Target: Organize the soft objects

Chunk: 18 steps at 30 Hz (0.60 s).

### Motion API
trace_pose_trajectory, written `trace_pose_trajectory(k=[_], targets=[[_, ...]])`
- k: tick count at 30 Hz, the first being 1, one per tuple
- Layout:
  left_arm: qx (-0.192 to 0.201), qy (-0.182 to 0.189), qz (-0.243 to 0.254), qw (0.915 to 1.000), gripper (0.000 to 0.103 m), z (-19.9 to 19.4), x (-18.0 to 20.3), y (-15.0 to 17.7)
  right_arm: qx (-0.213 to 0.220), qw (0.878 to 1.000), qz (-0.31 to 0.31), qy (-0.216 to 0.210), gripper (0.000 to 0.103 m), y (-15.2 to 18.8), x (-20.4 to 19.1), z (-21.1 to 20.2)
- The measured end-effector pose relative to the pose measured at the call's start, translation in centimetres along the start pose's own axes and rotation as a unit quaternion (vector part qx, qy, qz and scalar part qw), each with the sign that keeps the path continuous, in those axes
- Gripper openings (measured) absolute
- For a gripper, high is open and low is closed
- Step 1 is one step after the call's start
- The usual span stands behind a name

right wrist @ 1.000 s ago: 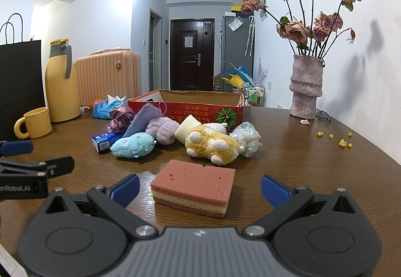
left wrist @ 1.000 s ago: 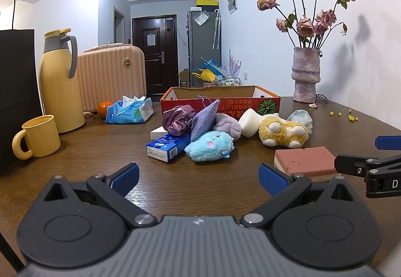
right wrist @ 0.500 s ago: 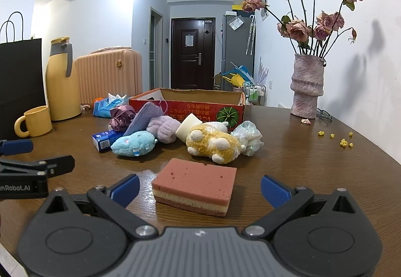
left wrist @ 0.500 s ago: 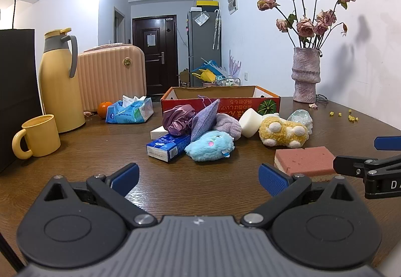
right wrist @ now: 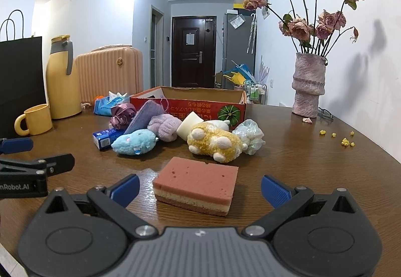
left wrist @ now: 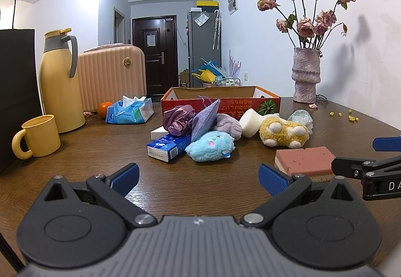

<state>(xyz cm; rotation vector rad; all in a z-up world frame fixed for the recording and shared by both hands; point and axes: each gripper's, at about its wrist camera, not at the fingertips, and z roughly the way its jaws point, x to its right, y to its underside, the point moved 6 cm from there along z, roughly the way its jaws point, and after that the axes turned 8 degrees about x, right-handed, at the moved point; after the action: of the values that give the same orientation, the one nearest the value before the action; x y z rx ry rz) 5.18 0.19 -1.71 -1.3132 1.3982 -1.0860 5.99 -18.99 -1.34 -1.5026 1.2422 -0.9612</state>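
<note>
A pink layered sponge [right wrist: 198, 184] lies on the wooden table just ahead of my open right gripper [right wrist: 200, 189], between its blue fingertips but not gripped; it also shows in the left wrist view [left wrist: 304, 160]. Behind it lie a yellow plush [right wrist: 215, 144], a blue plush [right wrist: 135, 141], a lilac fuzzy ball [right wrist: 164, 126], a purple pouch [right wrist: 144, 117], a purple scrunchie [right wrist: 122, 115], a white foam block [right wrist: 188, 124] and a crinkled bag [right wrist: 249, 135]. A red cardboard box [right wrist: 193, 106] stands open behind them. My left gripper [left wrist: 199, 179] is open and empty over bare table.
A yellow mug [left wrist: 37, 136], yellow thermos [left wrist: 61, 81], black paper bag [left wrist: 15, 91], tissue pack [left wrist: 130, 111], orange [left wrist: 104, 109] and blue carton [left wrist: 168, 148] stand on the left. A vase of dried roses [left wrist: 305, 76] stands at the back right, with yellow crumbs [right wrist: 347, 143] near it.
My right gripper has crept slightly forward toward the pink sponge. The left gripper has barely moved. No object has shifted.
</note>
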Motion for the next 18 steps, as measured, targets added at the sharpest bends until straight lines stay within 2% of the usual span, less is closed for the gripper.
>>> trace_pose_trajectory(k=[18], targets=[[0.000,-0.001,0.000,1.0000,0.103,-0.02,-0.01,0.02,-0.011,1.000,-0.006,-0.002,0.103,0.28,-0.24,0.70]])
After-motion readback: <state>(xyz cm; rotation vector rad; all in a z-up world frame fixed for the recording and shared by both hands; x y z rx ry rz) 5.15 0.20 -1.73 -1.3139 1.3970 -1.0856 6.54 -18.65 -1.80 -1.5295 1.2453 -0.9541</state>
